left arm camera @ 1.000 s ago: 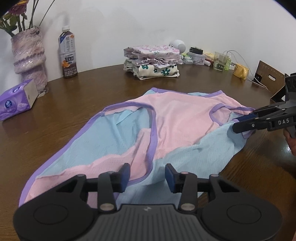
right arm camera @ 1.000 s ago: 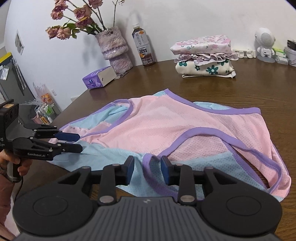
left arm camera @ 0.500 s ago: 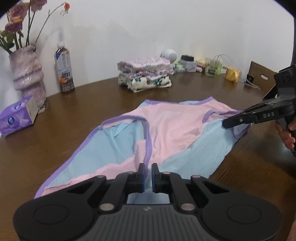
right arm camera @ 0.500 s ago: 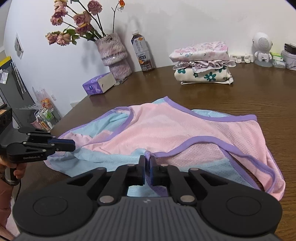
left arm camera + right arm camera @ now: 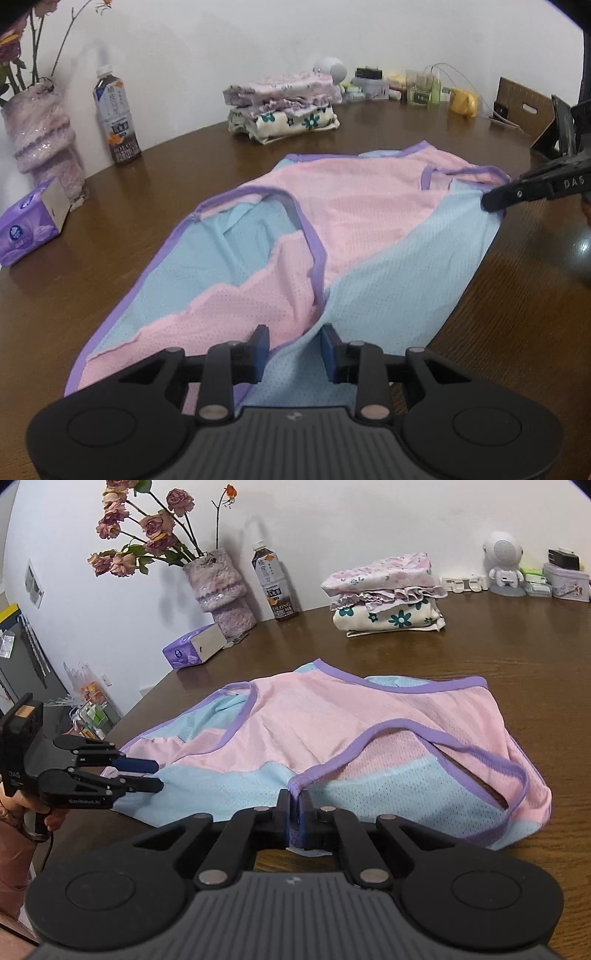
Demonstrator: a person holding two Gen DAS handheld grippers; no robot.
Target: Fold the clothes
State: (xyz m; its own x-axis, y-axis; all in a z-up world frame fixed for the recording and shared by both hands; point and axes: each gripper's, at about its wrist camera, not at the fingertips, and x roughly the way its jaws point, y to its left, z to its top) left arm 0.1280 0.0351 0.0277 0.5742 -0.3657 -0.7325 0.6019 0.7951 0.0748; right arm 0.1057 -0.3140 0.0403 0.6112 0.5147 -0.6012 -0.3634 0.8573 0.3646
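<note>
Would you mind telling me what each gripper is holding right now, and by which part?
The right gripper pinches the garment's purple-trimmed near edge. The left gripper is open, holding nothing.

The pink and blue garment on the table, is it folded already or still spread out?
Spread out. The garment lies mostly flat and wrinkled on the table, unlike the folded stack behind it.

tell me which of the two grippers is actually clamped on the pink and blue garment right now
The right gripper: its fingers are pinched together on the garment's purple-trimmed edge. The left gripper has its fingers spread apart over the fabric, gripping nothing.
</note>
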